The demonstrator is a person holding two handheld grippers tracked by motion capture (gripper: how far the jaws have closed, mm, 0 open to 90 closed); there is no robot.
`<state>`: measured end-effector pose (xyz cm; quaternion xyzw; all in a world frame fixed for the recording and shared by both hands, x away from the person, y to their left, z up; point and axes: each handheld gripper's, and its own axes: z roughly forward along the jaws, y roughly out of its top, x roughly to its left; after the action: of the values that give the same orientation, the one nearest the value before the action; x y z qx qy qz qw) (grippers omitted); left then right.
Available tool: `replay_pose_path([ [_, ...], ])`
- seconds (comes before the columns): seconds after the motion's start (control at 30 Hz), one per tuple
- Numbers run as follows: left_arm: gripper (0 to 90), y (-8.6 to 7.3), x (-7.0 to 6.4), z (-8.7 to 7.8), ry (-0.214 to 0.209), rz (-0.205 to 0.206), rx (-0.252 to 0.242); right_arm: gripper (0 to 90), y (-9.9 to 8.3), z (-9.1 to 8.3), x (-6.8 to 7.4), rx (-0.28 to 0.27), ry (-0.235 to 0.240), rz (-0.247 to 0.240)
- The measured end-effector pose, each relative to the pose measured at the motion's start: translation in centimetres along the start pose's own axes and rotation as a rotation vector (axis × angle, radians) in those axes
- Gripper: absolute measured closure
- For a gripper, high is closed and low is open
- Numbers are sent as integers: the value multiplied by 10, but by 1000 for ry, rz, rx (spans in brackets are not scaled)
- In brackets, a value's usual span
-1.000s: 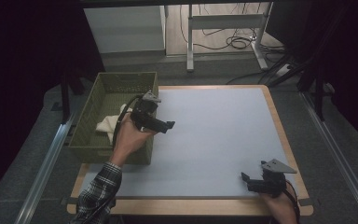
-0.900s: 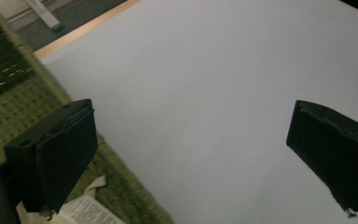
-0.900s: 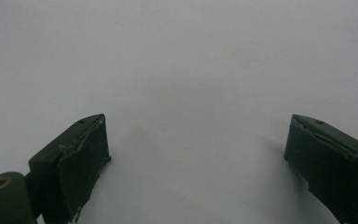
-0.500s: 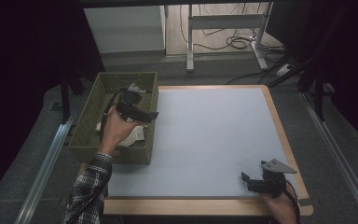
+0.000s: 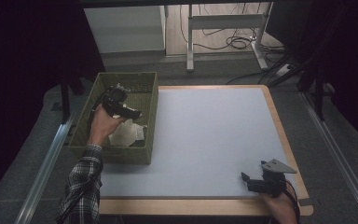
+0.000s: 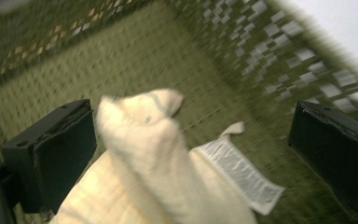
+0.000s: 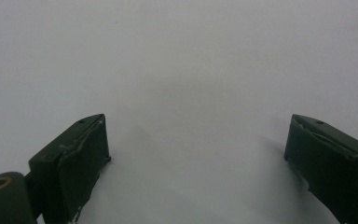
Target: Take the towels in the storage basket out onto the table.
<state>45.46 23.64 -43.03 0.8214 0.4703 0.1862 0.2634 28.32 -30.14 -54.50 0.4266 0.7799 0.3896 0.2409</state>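
Observation:
A cream cloth [image 5: 127,133] with a white care label [image 6: 242,175] lies crumpled in the olive woven basket [image 5: 150,100] at the table's left. My left gripper [image 5: 133,113] hovers inside the basket just above the cloth, jaws wide open; in the left gripper view the cloth [image 6: 154,172] bulges up between the black fingers [image 6: 58,158] without being clamped. My right gripper [image 5: 251,182] rests open near the table's front right corner, and the right gripper view shows bare white surface between its fingers [image 7: 74,158].
The white tabletop [image 5: 214,135] with a wooden rim [image 5: 279,121] spreads to the right of the basket. Beyond the table stand a white cabinet [image 5: 126,25] and a desk frame [image 5: 223,23] with cables on the floor.
My left gripper has moved left and away from the table's mat into the basket, over the cloth. The right gripper has stayed put.

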Motion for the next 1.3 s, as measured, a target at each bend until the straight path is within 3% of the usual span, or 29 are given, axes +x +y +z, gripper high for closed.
replay_pose_path([
  [0.1, 13, -5, 9, 10, 6, -29, 56, 65, 0, 0, 0, 0, 0, 0],
  [0.13, 16, -8, 14, 16, 15, -39, 96, 65, 0, 0, 0, 0, 0, 0],
  [0.17, 16, -8, 14, 16, 15, -39, 96, 65, 0, 0, 0, 0, 0, 0],
  [0.37, 34, -21, 31, 35, 34, -67, 217, 65, 0, 0, 0, 0, 1, 1],
  [0.73, 54, -35, 37, 59, -14, -142, 394, 65, 0, 0, 0, -1, 1, 0],
  [0.77, 95, -36, 37, 62, -21, -153, 433, 65, 0, 0, 0, 1, 1, 0],
  [0.83, 162, -37, 36, 65, -31, -170, 465, 65, 0, 0, 0, -1, 1, 0],
  [0.93, 323, -38, 36, 65, -62, -197, 470, 65, 0, 0, 0, -1, 1, -1],
  [0.97, 323, -38, 35, 65, -77, -202, 466, 65, 0, 0, 0, -1, 1, -1],
  [1.03, 463, -37, 33, 65, -112, -209, 461, 65, 0, 0, 0, -1, 1, -1],
  [1.07, 621, -36, 33, 64, -144, -210, 461, 65, 0, 0, 0, -1, 1, -1],
  [1.13, 750, -34, 32, 62, -152, -197, 458, 65, 0, 0, 0, 0, 1, 0],
  [1.3, 804, -31, 31, 58, -142, -171, 437, 65, 0, 0, 0, 1, 1, -1],
])
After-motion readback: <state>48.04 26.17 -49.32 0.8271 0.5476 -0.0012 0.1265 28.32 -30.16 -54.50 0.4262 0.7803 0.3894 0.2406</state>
